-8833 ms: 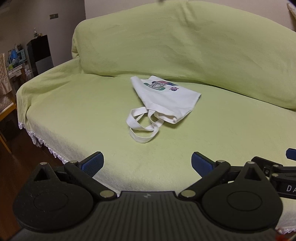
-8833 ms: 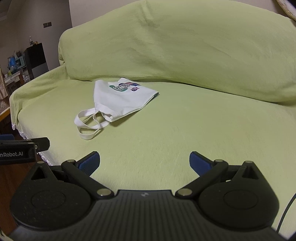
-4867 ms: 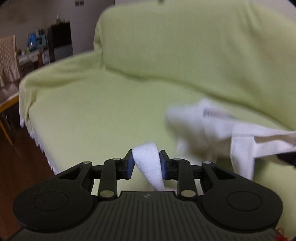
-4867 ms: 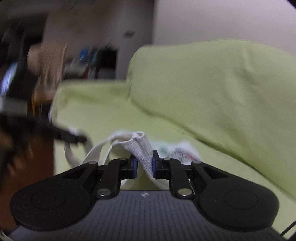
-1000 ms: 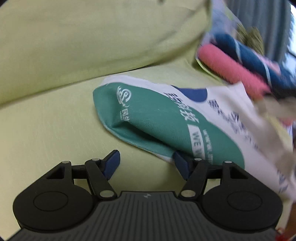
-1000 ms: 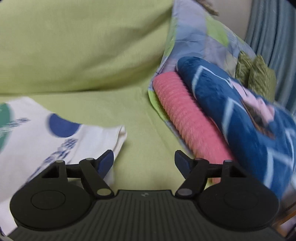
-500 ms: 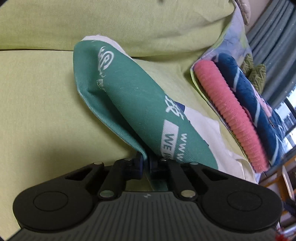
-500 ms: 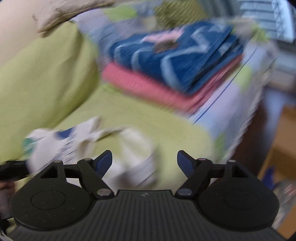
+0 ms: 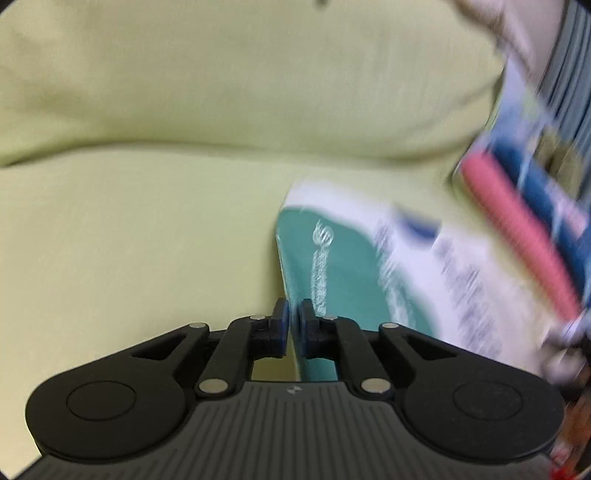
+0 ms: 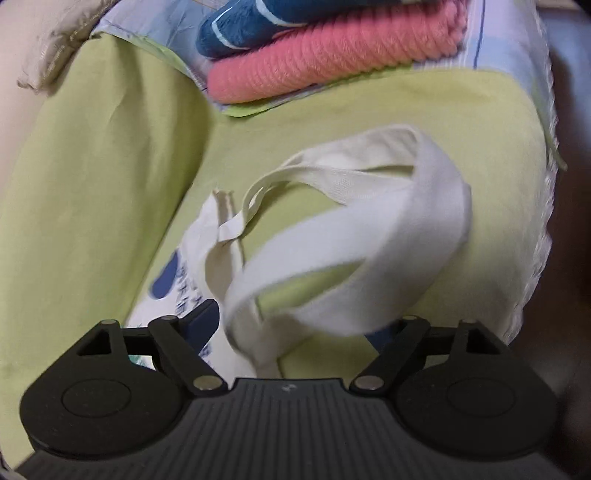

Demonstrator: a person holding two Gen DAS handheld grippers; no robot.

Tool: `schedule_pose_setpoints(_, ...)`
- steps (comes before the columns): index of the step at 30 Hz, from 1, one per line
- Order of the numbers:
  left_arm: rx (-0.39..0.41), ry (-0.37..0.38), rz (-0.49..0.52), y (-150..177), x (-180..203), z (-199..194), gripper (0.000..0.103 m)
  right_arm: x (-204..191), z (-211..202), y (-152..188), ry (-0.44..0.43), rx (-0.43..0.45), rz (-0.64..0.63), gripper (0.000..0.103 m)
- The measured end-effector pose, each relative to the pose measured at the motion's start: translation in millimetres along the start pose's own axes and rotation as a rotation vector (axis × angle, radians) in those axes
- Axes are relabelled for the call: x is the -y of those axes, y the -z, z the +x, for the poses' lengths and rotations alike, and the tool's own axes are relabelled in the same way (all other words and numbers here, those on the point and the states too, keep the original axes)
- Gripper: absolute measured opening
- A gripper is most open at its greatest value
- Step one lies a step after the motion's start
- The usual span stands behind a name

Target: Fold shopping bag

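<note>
On my left wrist view, the sofa fills nearly everything: a pale green cover over the seat, and behind it the rounded backrest in the same cloth. My left tongs are pinched almost fully together on the teal-printed edge of the shopping bag, which stands up from the seat at the pads and spreads away to the right, white with blurred dark lettering and a blue patch. Further right the view smears, but I can make out a pink ribbed blanket and a dark blue one beside it.

On my right wrist view, the green cover rises on the left as the backrest, with a beige wall showing at the far left edge. The bag's white body lies on the seat beside the backrest, blue patch facing up. Its 2 cream handles loop up between my right tongs, whose jaws stand wide apart and grip nothing; whether a strap touches a pad, I cannot tell. At the top, the pink blanket sits under the blue one, on a light blue sheet. The cover's white fringe runs down the right edge.
</note>
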State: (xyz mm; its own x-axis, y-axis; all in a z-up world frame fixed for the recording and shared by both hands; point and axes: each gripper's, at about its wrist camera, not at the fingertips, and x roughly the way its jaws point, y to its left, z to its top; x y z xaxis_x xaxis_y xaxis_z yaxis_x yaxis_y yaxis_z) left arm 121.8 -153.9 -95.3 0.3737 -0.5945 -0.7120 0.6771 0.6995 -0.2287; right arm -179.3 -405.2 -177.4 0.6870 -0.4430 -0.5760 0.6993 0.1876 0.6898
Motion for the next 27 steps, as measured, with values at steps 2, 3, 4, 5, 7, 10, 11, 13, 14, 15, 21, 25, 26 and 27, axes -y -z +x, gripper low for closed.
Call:
schedule_pose_setpoints(2, -0.039, -0.018, -0.019, 12, -5, 8, 0.051, -4, 0, -2, 0.035, 0.016, -0.015, 0.081)
schedule_pose_setpoints(3, -0.056, -0.027, -0.044, 15, -8, 14, 0.059, -4, -1, -4, 0.064, 0.034, -0.024, 0.081)
schedule_pose_setpoints(4, -0.069, -0.040, -0.064, 17, -8, 21, 0.065, -3, -1, -5, 0.093, 0.057, -0.030, 0.082)
schedule_pose_setpoints(5, -0.075, -0.054, -0.078, 18, -8, 28, 0.065, -1, -1, -8, 0.107, 0.069, -0.027, 0.082)
schedule_pose_setpoints(7, -0.066, -0.067, -0.076, 20, -6, 36, 0.065, 3, 1, -13, 0.111, 0.081, -0.022, 0.082)
schedule_pose_setpoints(10, -0.058, 0.017, -0.058, 19, -2, 36, 0.013, -6, 17, -23, 0.110, 0.041, -0.121, 0.047)
schedule_pose_setpoints(11, -0.049, 0.027, -0.055, 18, 1, 35, 0.000, -12, 25, -27, 0.094, 0.011, -0.158, 0.007)
schedule_pose_setpoints(13, -0.023, 0.043, -0.072, 10, 6, 35, 0.000, -25, 37, -34, 0.092, -0.019, -0.188, 0.007)
schedule_pose_setpoints(14, -0.011, 0.057, -0.096, 8, 2, 31, 0.000, -39, 39, -39, 0.077, -0.010, -0.227, 0.006)
schedule_pose_setpoints(15, 0.005, 0.072, -0.121, 4, -4, 26, 0.000, -53, 40, -44, 0.053, -0.001, -0.274, 0.006)
schedule_pose_setpoints(21, 0.145, 0.047, -0.097, -42, -24, -17, 0.000, -196, 48, -76, -0.142, 0.039, -0.578, 0.006)
schedule_pose_setpoints(25, 0.275, -0.032, -0.038, -84, -27, -55, 0.001, -293, 36, -94, -0.306, 0.130, -0.724, 0.006)
schedule_pose_setpoints(26, 0.311, -0.060, -0.024, -93, -28, -65, 0.001, -310, 33, -98, -0.342, 0.150, -0.744, 0.006)
schedule_pose_setpoints(27, 0.344, -0.093, -0.010, -99, -28, -76, 0.001, -322, 30, -102, -0.374, 0.171, -0.752, 0.006)
